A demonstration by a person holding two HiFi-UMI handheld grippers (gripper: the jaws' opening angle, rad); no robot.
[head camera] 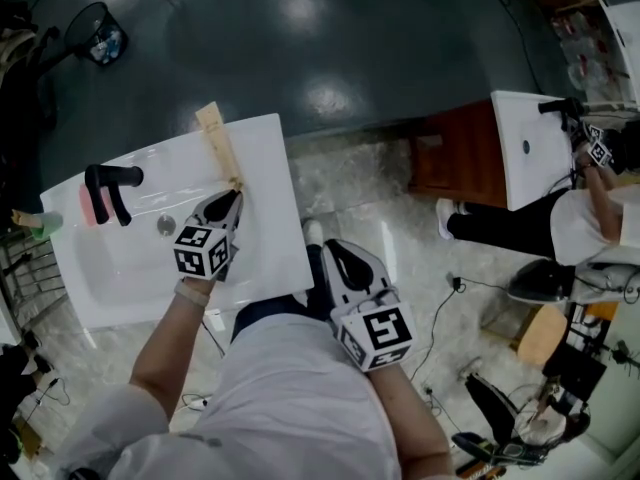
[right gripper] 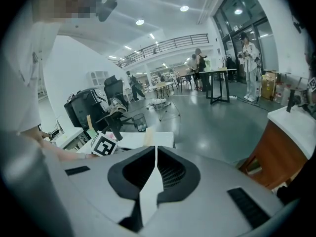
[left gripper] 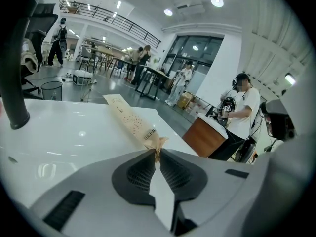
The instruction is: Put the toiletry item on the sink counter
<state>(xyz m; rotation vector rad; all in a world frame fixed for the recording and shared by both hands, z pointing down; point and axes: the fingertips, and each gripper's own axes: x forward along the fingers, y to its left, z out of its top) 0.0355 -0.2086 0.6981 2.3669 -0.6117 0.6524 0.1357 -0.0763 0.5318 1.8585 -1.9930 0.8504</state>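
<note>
The toiletry item (head camera: 220, 146) is a long, flat pack in tan paper. It lies along the right rim of the white sink counter (head camera: 275, 253), pointing away from me. My left gripper (head camera: 238, 190) is shut on the pack's crimped near end. In the left gripper view the paper end (left gripper: 157, 143) is pinched between the jaw tips of the left gripper (left gripper: 156, 152), and the rest of the pack (left gripper: 129, 121) rests on the counter top. My right gripper (head camera: 326, 246) hovers off the counter near my lap, shut with nothing in it, as the right gripper view shows (right gripper: 155, 148).
A black faucet (head camera: 108, 183) stands at the basin's left, with a drain (head camera: 166, 225) beside it and a pink item (head camera: 88, 204) behind. Another person works at a second sink (head camera: 525, 148) on a wooden cabinet (head camera: 455, 153) to the right. A bin (head camera: 100, 36) stands far left.
</note>
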